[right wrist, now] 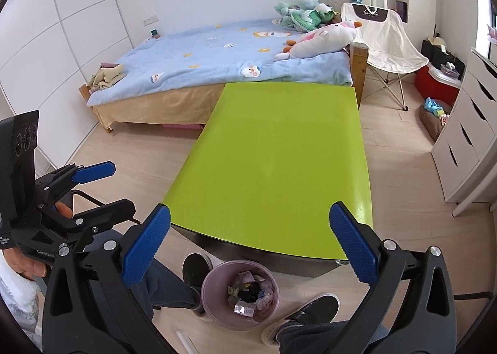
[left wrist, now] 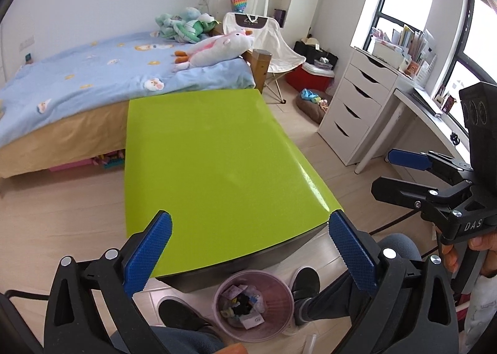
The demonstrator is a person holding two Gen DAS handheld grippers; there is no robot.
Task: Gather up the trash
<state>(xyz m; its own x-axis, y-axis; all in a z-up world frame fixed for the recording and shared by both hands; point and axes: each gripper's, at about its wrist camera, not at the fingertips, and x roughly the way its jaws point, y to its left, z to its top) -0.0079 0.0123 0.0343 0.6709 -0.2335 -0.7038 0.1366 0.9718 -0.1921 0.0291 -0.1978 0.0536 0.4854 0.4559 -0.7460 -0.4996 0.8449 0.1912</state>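
Observation:
A pink trash bin (left wrist: 281, 327) holding wrappers and small scraps stands on the floor at the near edge of a lime-green table (left wrist: 211, 161), between the person's feet. It also shows in the right wrist view (right wrist: 214, 313), below the table (right wrist: 279, 167). The tabletop is bare. My left gripper (left wrist: 250, 229) is open and empty, held above the table's near edge; it shows at the left of the right wrist view (right wrist: 108, 189). My right gripper (right wrist: 250, 229) is open and empty above the same edge; it shows at the right of the left wrist view (left wrist: 382, 173).
A bed (left wrist: 93, 80) with a blue cover and plush toys stands beyond the table. A white folding chair (left wrist: 279, 52), a red box (left wrist: 310, 77) and a white drawer unit (left wrist: 354, 105) with a desk stand to the right. The person's shoes (left wrist: 306, 285) flank the bin.

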